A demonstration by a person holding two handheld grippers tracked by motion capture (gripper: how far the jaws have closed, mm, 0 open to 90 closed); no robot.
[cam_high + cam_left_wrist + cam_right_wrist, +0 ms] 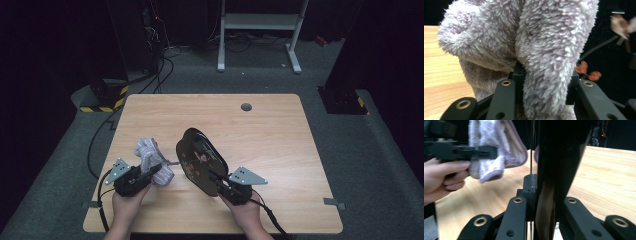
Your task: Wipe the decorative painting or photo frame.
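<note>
The right gripper [216, 176] is pinching the near rim of a glossy black oval plate with a painted bird-and-blossom pattern [200, 159], its jaws closed tight on that thin edge and tilting the plate up on its side over the middle of the light wooden desk [270, 135], towards the near edge. The left gripper [156, 169] is clamping a fluffy pale lilac cloth [150, 155] between nearly closed jaws, just beside the plate's patterned face. Held by so little rim, the plate is at risk of pivoting or slipping if the cloth is pushing hard against it, and it would be dropping onto the desk. The cloth may be brushing the plate already, though the contact is hard to judge. Beyond the far edge, grey carpet [260, 80], trailing cables and a white metal frame [260, 30] are sitting in a dim room
</note>
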